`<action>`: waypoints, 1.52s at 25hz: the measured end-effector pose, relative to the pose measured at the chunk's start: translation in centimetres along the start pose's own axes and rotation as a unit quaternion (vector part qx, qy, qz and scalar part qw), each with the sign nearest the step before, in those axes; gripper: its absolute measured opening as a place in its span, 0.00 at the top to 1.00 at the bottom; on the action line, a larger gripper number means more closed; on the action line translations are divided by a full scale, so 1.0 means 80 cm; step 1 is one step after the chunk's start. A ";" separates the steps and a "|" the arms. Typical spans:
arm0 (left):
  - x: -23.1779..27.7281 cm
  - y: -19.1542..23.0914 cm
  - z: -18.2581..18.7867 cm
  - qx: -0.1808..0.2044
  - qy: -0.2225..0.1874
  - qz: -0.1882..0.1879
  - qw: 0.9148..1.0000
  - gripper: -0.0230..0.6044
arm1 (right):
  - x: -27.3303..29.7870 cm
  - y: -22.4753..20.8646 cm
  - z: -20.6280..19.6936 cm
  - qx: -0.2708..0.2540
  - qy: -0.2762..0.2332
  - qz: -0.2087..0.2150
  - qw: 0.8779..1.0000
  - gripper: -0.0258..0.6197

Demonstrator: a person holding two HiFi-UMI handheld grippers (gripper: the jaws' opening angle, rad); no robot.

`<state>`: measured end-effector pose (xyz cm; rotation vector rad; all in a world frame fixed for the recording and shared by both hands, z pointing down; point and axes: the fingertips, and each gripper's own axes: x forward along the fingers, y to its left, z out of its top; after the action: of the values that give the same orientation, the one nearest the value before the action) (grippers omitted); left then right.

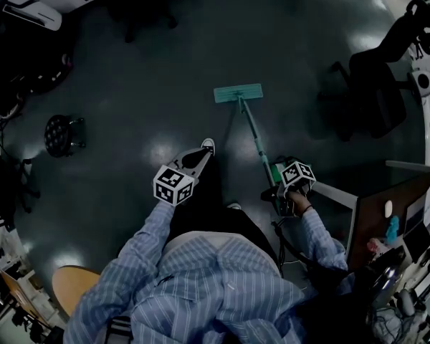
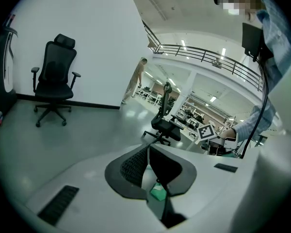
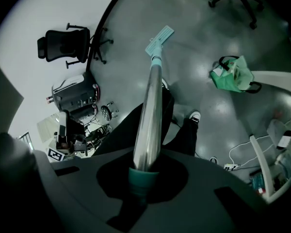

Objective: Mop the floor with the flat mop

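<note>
The flat mop's teal head (image 1: 238,92) lies flat on the dark floor ahead of me. Its metal handle (image 1: 255,135) slants back to my right gripper (image 1: 281,179), which is shut on it. In the right gripper view the handle (image 3: 150,110) runs out from between the jaws of that gripper (image 3: 144,168), with its teal end sleeve (image 3: 138,181) between them, down to the mop head (image 3: 161,35). My left gripper (image 1: 198,159) hangs to the left of the handle, above my shoe (image 1: 208,146), away from the mop. Its jaws (image 2: 148,150) stand together with nothing between them.
A black office chair (image 1: 376,84) stands at the right, a desk (image 1: 398,196) beside my right arm. A small black stool (image 1: 61,135) is at the left. A green bag (image 3: 231,75) lies on the floor. Another office chair (image 2: 54,79) stands by the white wall.
</note>
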<state>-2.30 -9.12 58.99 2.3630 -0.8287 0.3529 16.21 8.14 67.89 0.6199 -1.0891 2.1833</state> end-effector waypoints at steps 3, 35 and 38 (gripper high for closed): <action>0.014 0.028 0.025 -0.004 0.000 -0.002 1.000 0.94 | -0.010 0.032 0.047 -0.001 0.002 -0.004 1.000 0.94; 0.097 0.271 0.077 -0.096 -0.004 0.055 0.994 0.94 | -0.106 0.378 0.691 0.015 -0.108 0.051 0.993 0.95; 0.094 0.266 0.052 -0.106 0.007 0.056 0.993 0.94 | -0.101 0.387 0.710 0.018 -0.116 0.057 0.991 0.95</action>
<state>-9.83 -28.55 68.62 2.1210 -0.9456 0.3093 7.84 -55.80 77.43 0.8634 -1.2322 2.2755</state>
